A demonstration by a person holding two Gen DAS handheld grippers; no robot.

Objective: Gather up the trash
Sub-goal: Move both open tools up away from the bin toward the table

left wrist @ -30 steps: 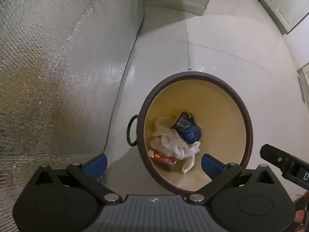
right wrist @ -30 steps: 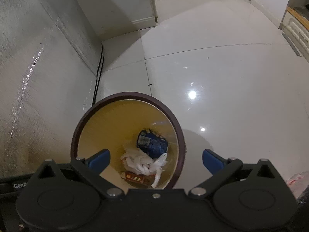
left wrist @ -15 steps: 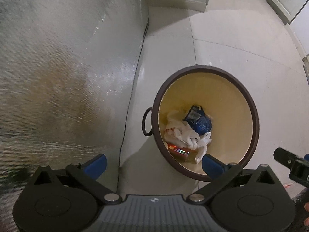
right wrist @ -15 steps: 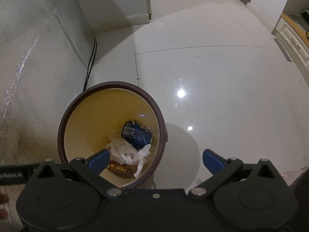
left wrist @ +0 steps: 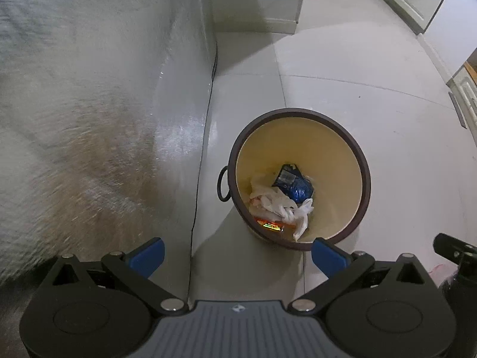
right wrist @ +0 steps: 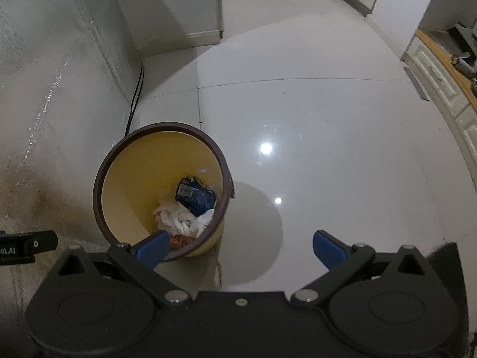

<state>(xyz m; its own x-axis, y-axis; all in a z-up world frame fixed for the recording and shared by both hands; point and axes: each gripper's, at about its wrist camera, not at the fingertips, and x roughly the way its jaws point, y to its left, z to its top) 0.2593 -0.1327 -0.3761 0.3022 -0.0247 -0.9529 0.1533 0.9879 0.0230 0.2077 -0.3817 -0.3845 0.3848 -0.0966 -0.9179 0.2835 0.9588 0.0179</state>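
Observation:
A round waste bin (left wrist: 366, 179) with a dark brown rim and yellow inside stands on the pale tiled floor. Inside lie a crumpled white bag (left wrist: 283, 205), a blue packet (left wrist: 293, 180) and an orange-red wrapper (left wrist: 269, 224). The right wrist view shows the same bin (right wrist: 100, 185) at lower left, holding the white bag (right wrist: 179, 219) and blue packet (right wrist: 195, 195). My left gripper (left wrist: 237, 256) is open and empty, high above the floor just short of the bin. Open and empty too, my right gripper (right wrist: 238, 247) hovers to the bin's right.
A shiny textured wall (left wrist: 89, 104) runs along the left, with a black cable (left wrist: 199, 164) at its foot. White cabinets (right wrist: 441, 80) with a wooden top line the far right. A white column base (right wrist: 202, 34) stands behind the bin. Something pink (left wrist: 441, 270) lies at lower right.
Both grippers have risen and pulled back from the bin, which now looks smaller and farther away. Both stay open and empty.

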